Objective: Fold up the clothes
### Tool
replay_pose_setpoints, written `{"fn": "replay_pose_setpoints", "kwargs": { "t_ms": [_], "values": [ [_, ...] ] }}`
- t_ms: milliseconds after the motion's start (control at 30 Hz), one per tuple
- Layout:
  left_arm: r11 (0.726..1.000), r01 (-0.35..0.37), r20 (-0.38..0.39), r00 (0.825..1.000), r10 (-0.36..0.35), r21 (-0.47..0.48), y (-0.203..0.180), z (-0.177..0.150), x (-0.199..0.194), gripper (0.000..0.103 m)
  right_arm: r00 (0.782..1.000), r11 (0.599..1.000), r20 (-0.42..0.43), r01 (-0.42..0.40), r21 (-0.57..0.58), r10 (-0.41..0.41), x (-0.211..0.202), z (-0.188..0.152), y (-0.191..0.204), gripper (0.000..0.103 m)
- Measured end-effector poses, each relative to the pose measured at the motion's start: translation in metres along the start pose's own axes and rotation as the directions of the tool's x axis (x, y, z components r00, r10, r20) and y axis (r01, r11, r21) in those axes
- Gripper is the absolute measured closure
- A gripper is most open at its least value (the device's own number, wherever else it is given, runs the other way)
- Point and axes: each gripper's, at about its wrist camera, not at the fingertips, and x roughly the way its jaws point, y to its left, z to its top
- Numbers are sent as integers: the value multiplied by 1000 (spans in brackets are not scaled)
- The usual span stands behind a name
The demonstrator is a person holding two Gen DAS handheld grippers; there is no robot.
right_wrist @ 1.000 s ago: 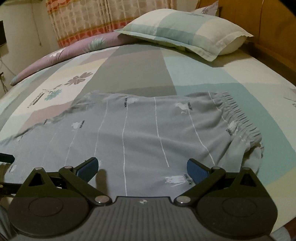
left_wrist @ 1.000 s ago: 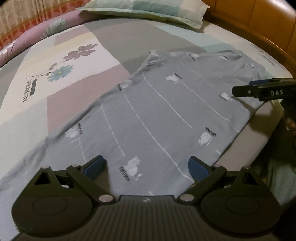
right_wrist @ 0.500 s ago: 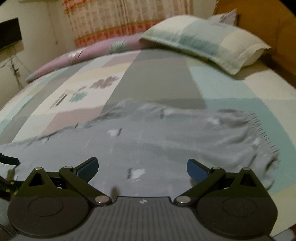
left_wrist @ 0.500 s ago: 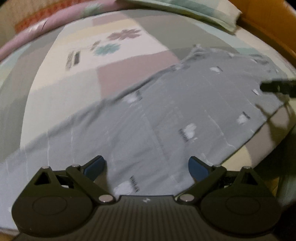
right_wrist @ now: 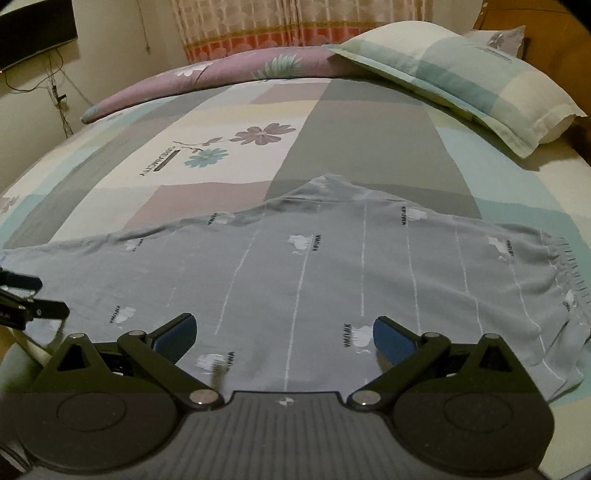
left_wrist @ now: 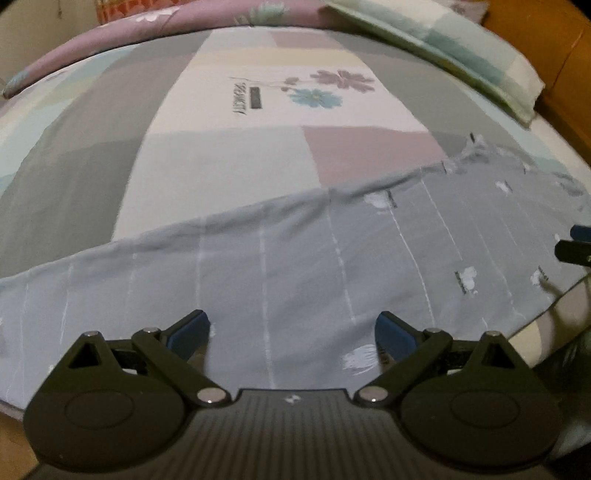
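Grey trousers [left_wrist: 332, 258] with thin white stripes and small white prints lie spread flat across the near side of the bed. In the right wrist view the same trousers [right_wrist: 332, 266] show their elastic waistband [right_wrist: 569, 269] at the right. My left gripper [left_wrist: 291, 328] hangs open over the leg part, nothing between its blue pads. My right gripper [right_wrist: 284, 330] is open too, low over the seat part near the front edge. Each gripper shows at the edge of the other's view: the right gripper [left_wrist: 574, 245] at the right edge, the left gripper [right_wrist: 22, 302] at the left edge.
The patchwork bed sheet [right_wrist: 221, 155] with a flower print stretches beyond the trousers. A pillow [right_wrist: 461, 74] lies at the back right by the wooden headboard [left_wrist: 546, 48]. A rolled purple quilt [right_wrist: 207, 81] runs along the far side, with a curtain [right_wrist: 295, 22] behind it.
Both grippers have swung leftward along the trousers. The left wrist view now looks over the legs and more of the sheet; the right now faces the middle rather than the waistband. Both stayed open.
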Motion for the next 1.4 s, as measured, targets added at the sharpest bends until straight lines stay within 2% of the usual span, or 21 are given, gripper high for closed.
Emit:
{"fn": "replay_pose_setpoints", "kwargs": {
  "t_ms": [167,300,367,467,733,767,900,1067,1267,1400],
  "values": [
    [996,-2,77,997,9,-93,43,-2,-33,6,1000,999,4,-30,29,30,-3,8,5,0],
    [970,17,138,990,17,-243,100,-13,-61,6,999,997,-5,-53,56,53,-1,11,10,0],
    [939,27,159,987,29,-342,131,-24,-74,6,998,997,-11,-56,56,57,2,12,14,0],
    [876,62,184,982,31,-478,169,-47,-87,6,998,997,-20,-59,44,60,4,13,21,0],
    [740,143,236,972,22,-658,209,-89,-84,6,997,998,-37,-65,-27,64,8,19,46,0],
    [718,158,245,969,18,-678,213,-94,-82,6,997,997,-36,-62,-36,61,8,19,48,0],
    [599,259,311,950,-18,-757,233,-107,-73,6,998,996,-30,-56,-64,54,5,22,56,0],
    [487,321,346,937,-41,-812,250,-115,-59,6,999,996,-25,-32,-89,30,1,24,62,0],
    [449,363,380,923,-54,-817,257,-115,-48,5,999,993,-23,-25,-119,23,0,28,71,0],
    [420,401,413,908,-66,-814,264,-117,-47,5,999,982,-21,-52,-179,49,4,36,86,0]
  ]
}}
